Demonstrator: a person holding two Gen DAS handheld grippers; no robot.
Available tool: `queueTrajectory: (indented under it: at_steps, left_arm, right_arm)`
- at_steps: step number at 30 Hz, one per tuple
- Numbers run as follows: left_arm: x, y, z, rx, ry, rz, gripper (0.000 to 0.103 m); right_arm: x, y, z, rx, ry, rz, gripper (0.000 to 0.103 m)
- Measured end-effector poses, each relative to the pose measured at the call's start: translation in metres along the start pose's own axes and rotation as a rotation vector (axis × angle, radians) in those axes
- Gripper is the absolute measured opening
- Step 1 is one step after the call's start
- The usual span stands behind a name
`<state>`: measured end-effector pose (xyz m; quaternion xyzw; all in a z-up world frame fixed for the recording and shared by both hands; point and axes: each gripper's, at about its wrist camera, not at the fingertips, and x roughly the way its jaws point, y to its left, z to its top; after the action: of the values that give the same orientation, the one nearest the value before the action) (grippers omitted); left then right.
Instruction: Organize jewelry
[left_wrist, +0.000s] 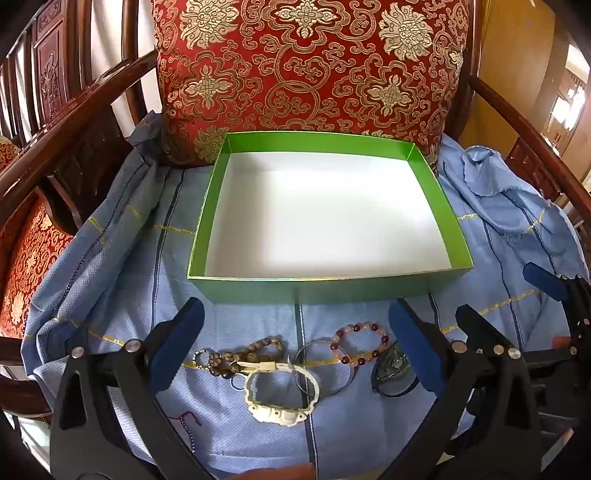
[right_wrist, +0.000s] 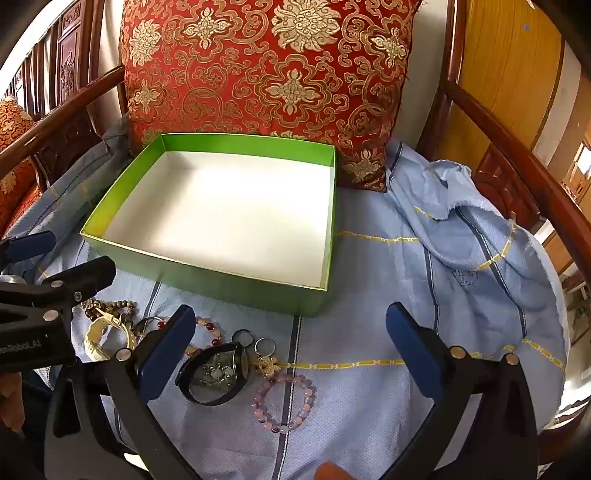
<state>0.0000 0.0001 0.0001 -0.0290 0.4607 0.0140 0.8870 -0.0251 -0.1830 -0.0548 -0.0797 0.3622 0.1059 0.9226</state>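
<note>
Left gripper (left_wrist: 295, 354): jaws spread wide, nothing clasped; hangs tilted down over the near row of jewelry, blue pads either side of the watch.
Right gripper (right_wrist: 291, 354): likewise spread wide and empty; tilted down above the cloth, the pink bracelet and pendant between its fingers in its own view (not touching either).
Watch (left_wrist: 280, 395): cream-white, lying flat on the cloth, strap looped, just in front of the brown beads.
Brown beads (left_wrist: 255, 354): strand with a small sparkly ring at its left end, touching the watch strap.
Bangles (left_wrist: 325, 365): thin metal hoops, overlapping the watch's right side and the red-bead bracelet.
Red-bead bracelet (left_wrist: 360, 343): pale and dark red beads, right of the brown beads, near the box front.
Pendant (right_wrist: 216, 373): greenish stone inside a black cord loop, beside two small rings (right_wrist: 264, 345).
Pink bracelet (right_wrist: 284, 402): pale pink beads, flat, nearest the camera, just right of the pendant.
Box (left_wrist: 314, 291): green walls, white floor, open top, nothing inside; sits behind the jewelry, against the cushion.
Cloth (left_wrist: 369, 424): light blue with dark and yellow stripes, spread over the seat, bunched at the right.
Cushion (left_wrist: 306, 74): red with gold floral pattern, upright behind the box.
Chair (left_wrist: 74, 110): dark wood arms curving on both sides.
</note>
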Motion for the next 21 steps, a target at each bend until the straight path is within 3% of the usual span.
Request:
queueTrajectory:
  at_steps: [21]
  left_arm:
    - [0.0019,-0.0030,-0.0025,0.014,0.007,0.006,0.099]
  right_arm:
    - [0.0039,0.0000,-0.0018,-0.003,0.016,-0.003,0.101]
